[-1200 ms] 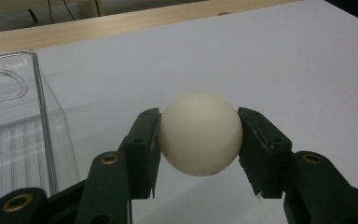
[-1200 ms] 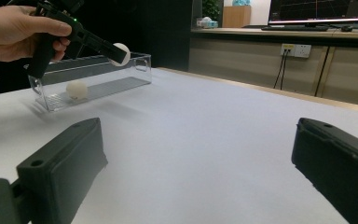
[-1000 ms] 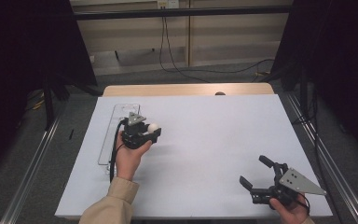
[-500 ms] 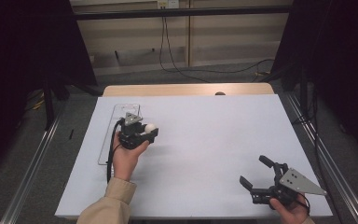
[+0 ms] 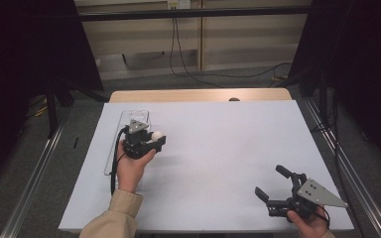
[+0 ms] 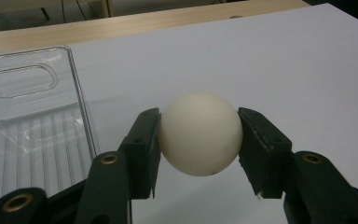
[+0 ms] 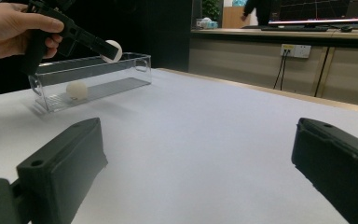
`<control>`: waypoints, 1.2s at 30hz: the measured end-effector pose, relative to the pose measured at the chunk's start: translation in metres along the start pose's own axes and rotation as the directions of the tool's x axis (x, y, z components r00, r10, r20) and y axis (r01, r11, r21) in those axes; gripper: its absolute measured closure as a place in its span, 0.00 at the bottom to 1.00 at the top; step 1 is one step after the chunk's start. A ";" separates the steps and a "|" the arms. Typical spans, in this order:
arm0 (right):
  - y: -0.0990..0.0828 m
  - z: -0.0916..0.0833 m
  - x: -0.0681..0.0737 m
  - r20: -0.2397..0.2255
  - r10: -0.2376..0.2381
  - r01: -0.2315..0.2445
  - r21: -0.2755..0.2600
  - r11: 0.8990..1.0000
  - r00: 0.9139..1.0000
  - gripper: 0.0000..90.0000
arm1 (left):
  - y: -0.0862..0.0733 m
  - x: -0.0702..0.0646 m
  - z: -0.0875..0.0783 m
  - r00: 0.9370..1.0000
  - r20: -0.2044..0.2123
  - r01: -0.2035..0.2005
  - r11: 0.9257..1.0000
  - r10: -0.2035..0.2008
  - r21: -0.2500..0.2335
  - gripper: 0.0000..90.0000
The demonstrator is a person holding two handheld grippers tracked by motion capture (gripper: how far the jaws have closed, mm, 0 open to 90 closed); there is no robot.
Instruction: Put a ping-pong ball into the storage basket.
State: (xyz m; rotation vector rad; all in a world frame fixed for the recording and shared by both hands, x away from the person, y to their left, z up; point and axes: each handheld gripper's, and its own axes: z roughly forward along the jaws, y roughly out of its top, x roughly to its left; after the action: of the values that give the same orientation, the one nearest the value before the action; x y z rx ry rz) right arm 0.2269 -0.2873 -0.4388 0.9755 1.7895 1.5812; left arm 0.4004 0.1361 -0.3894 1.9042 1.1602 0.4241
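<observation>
White ball (image 6: 200,133) is pinched between the jaws of the left gripper (image 5: 151,142), held up off the table (image 5: 228,148) just beside the clear plastic tray (image 7: 93,84). Second ball (image 7: 77,89) sits inside that tray. Right gripper (image 5: 278,186) is near the front right corner, jaws wide apart, holding nothing.

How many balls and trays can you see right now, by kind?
White balls: 2, one held in the left tool as the held ball, one as the ball in the tray
Clear plastic tray: 1
Total: 3
</observation>
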 end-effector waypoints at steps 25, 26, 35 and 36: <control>0.000 0.000 0.000 0.002 0.002 -0.002 -0.001 1.000 1.000 0.02 | 0.001 0.008 -0.011 1.000 -0.023 0.008 1.000 -0.008 -0.004 0.57; 0.000 0.000 -0.001 0.002 0.003 -0.003 -0.002 1.000 1.000 0.02 | 0.001 0.008 -0.011 1.000 -0.024 0.007 1.000 -0.007 -0.003 0.57; 0.000 0.000 -0.001 0.004 0.004 -0.004 -0.004 1.000 1.000 0.02 | 0.001 0.011 -0.014 0.999 -0.033 0.008 1.000 -0.008 -0.004 0.57; 0.000 -0.001 -0.001 0.006 0.004 -0.004 -0.005 1.000 1.000 0.02 | 0.001 0.010 -0.014 0.999 -0.034 0.015 1.000 -0.016 -0.010 0.57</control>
State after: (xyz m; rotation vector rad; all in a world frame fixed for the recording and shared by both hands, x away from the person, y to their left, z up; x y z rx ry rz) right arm 0.2270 -0.2883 -0.4385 0.9812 1.7800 1.5834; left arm 0.3969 0.1518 -0.3820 1.8849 1.1925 0.4550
